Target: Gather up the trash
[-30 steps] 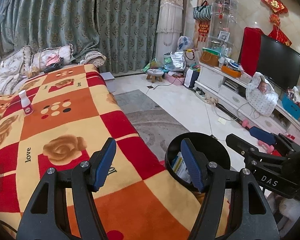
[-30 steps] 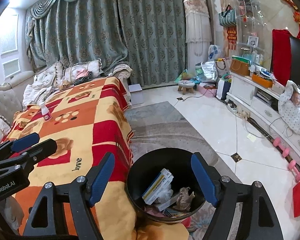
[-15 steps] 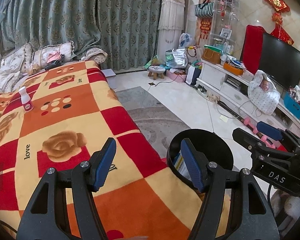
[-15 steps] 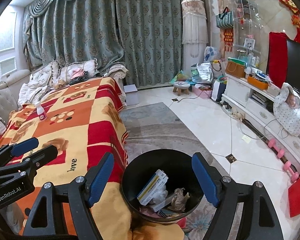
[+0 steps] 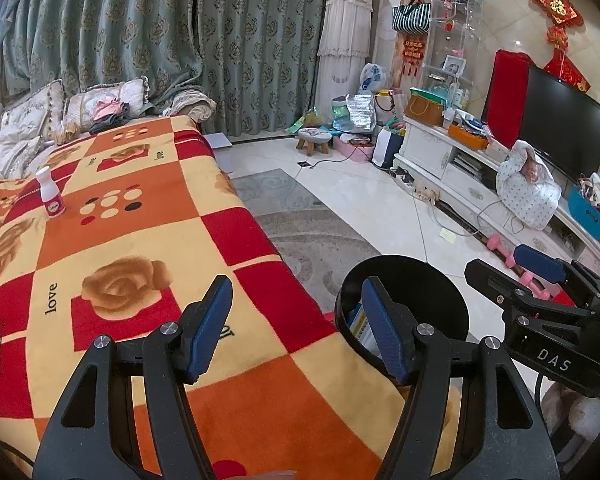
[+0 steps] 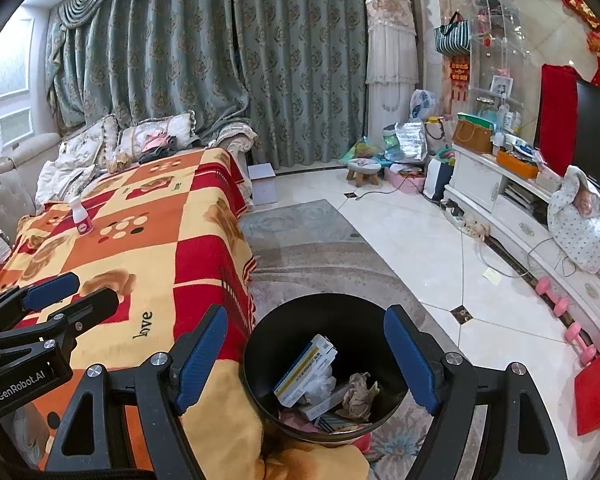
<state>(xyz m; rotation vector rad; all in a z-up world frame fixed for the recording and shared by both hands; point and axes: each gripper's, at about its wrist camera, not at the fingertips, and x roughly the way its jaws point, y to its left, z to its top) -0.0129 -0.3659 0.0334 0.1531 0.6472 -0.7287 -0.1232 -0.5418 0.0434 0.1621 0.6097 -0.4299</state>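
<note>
**Living room, bin at the blanket's corner**

A cluttered living room with heavy green curtains [image 6: 220,64], a pale tiled floor [image 6: 412,248] and a grey rug [image 6: 300,240]. The landmark here is the bin [image 6: 260,344], a round black one standing on the rug, hard against the near corner of the checked orange-and-red blanket [image 5: 132,240] that drapes a long low surface.

Inside the bin lie a yellow-and-white box [image 6: 306,370], crumpled brown paper [image 6: 358,394] and other scraps I can't make out.

Far from the bin, up the blanket toward the cushions [image 5: 32,116], a small white bottle [image 5: 50,198] with a pink label stands upright. Nothing touches it.

The right tongs [image 6: 308,364] hang straight above the bin, spread wide, with nothing between the blue pads [image 6: 202,354]; the bin's mouth shows between them.

The left tongs [image 5: 296,328] are also spread and empty, over the blanket's corner just beside the bin, one pad [image 5: 382,332] overlapping the bin's rim in the left view. In that view the right tongs show on the bin's far side.

Beyond the bin, across the floor, a white TV cabinet [image 6: 500,200] carries a black screen [image 5: 560,120], with pink dumbbells [image 6: 564,320] at its foot and a small stool [image 6: 364,170] near the curtains.
</note>
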